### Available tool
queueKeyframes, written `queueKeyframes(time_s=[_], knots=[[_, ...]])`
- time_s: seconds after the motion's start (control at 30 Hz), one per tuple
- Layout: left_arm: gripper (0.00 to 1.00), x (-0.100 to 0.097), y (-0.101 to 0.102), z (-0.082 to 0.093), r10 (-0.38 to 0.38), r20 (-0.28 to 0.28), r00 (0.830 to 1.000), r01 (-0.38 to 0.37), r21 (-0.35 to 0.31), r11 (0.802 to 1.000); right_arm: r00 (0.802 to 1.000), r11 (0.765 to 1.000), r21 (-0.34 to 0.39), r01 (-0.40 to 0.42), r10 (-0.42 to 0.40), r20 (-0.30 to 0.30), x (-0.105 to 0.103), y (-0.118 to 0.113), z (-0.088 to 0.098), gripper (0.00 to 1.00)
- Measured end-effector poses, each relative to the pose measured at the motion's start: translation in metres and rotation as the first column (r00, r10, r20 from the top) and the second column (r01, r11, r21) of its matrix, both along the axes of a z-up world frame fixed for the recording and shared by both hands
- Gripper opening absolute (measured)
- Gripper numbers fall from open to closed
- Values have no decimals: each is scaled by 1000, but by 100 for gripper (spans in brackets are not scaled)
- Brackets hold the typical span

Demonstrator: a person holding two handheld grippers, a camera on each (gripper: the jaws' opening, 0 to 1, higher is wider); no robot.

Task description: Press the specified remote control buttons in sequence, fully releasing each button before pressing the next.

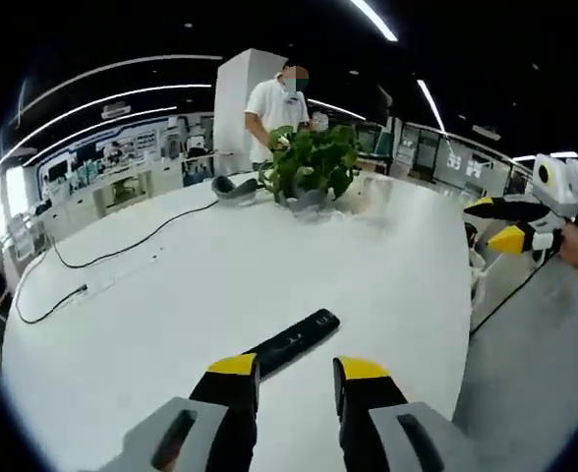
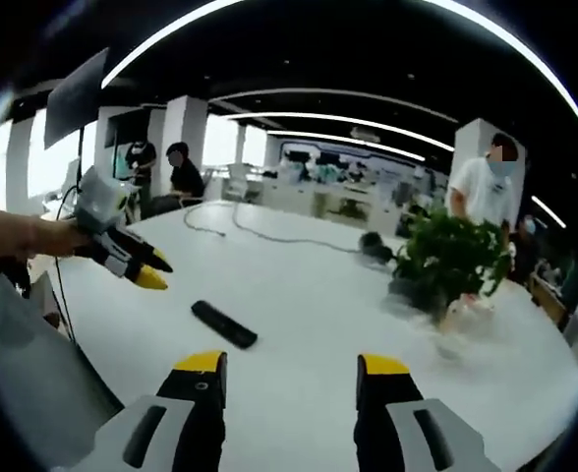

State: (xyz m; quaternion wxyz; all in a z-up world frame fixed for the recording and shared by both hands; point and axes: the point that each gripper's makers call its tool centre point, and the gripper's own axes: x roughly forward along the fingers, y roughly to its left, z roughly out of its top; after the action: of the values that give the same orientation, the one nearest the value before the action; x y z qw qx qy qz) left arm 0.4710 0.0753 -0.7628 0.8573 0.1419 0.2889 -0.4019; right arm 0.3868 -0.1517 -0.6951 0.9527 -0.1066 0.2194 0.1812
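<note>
remote [image 1: 295, 340] lies flat on the white counter [image 1: 171, 324], just ahead of the left gripper [image 1: 299, 379]; right gripper [image 2: 289, 377] hangs well back; both sets of fingers spread open, holding nothing

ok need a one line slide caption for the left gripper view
Left gripper, jaws open, hovers above a black remote control on a round white table with a potted plant.

Potted plant [image 1: 312, 163] on white round table [image 1: 171, 305], black cable [image 1: 122, 251] across it, person in white shirt [image 1: 274, 106] standing behind.
</note>
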Motion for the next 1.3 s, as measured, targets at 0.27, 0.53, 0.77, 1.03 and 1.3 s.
queueKeyframes(time_s=[0.27, 0.53, 0.77, 1.03, 1.3], knots=[[59, 13, -3, -14, -74, -22, 997, 75, 61, 995, 998, 1000, -24, 14, -15, -64, -6, -10, -14, 51], [73, 26, -9, -34, -178, -81, 981, 188, 150, 971, 993, 999, -9, 32, -33, -110, -12, -15, -22, 48], [71, 35, -20, -51, -271, -164, 949, 303, 224, 926, 993, 999, 8, 41, -39, -110, -10, -16, -24, 40], [68, 43, -28, -72, -302, -245, 921, 365, 273, 890, 993, 998, 53, 46, -40, -110, -9, -15, -23, 34], [66, 45, -31, -92, -289, -306, 907, 383, 311, 870, 994, 996, 40, 75, -71, -85, -6, -22, -19, 32]])
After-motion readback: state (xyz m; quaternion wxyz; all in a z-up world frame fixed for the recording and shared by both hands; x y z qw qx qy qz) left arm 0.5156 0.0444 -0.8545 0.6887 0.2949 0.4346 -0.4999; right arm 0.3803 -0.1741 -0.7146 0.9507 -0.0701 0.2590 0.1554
